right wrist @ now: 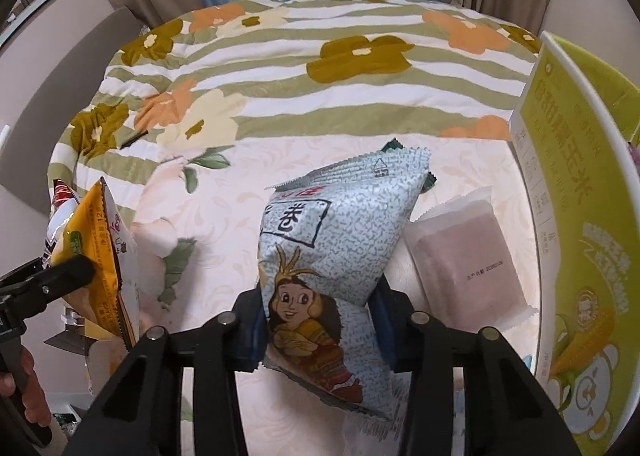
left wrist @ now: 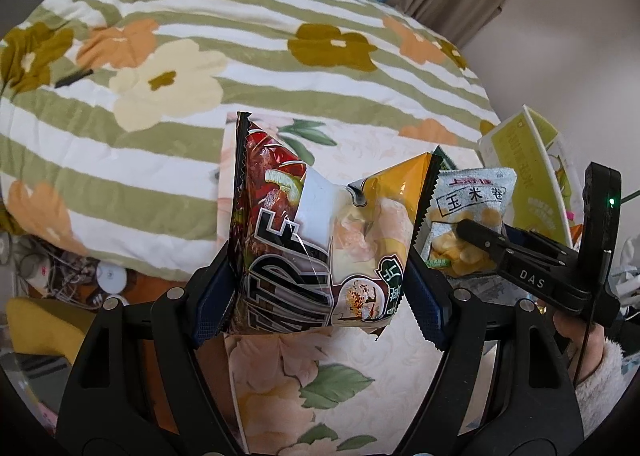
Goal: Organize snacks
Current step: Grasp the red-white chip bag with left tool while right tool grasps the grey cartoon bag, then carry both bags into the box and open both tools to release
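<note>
My left gripper (left wrist: pixel 320 300) is shut on a chip bag (left wrist: pixel 316 240) printed red, white and yellow, and holds it up above the floral sheet (left wrist: pixel 360 376). In the right wrist view the same bag (right wrist: pixel 100 256) hangs at the left edge. My right gripper (right wrist: pixel 320 328) is shut on a speckled blue-white corn roll packet (right wrist: pixel 336 224) with a cartoon figure on it, the pads pinching its lower half. In the left wrist view that packet (left wrist: pixel 476 196) lies to the right of the chip bag.
A pink snack in a translucent wrapper (right wrist: pixel 468 264) lies right of the corn roll packet. A tall yellow-green box (right wrist: pixel 580 216) stands at the far right. A dark green packet corner (right wrist: pixel 430 180) shows behind. A striped flower quilt (right wrist: pixel 280 76) is heaped at the back.
</note>
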A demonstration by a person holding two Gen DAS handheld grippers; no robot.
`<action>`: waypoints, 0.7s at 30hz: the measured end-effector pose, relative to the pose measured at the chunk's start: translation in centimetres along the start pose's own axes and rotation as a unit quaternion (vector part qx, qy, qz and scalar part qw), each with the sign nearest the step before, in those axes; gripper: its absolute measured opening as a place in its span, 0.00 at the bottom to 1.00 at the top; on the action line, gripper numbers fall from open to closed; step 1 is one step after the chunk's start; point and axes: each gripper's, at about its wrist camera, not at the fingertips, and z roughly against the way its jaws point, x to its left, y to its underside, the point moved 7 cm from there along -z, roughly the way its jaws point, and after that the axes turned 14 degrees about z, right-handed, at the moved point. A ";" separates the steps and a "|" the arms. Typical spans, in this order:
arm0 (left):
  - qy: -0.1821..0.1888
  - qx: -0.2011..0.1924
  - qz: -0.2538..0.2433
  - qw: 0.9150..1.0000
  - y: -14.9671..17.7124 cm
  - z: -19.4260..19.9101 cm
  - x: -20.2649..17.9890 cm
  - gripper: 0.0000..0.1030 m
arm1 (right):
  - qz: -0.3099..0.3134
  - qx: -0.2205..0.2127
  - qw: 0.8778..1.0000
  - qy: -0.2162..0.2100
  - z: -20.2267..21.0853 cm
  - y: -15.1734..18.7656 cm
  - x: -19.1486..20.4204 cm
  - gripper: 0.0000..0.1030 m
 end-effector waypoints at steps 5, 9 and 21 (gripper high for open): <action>0.001 -0.022 -0.014 1.000 -0.6 2.4 -1.8 0.73 | -0.010 -0.024 1.000 -0.002 3.2 -0.2 0.1 0.39; 0.012 -0.041 -0.040 0.998 -0.9 4.5 -4.8 0.73 | -0.019 -0.051 0.999 -0.002 6.7 -0.5 -0.6 0.39; 0.050 -0.096 -0.067 0.992 -0.2 7.4 -18.7 0.73 | -0.031 -0.135 0.990 0.005 17.7 -0.5 -8.3 0.39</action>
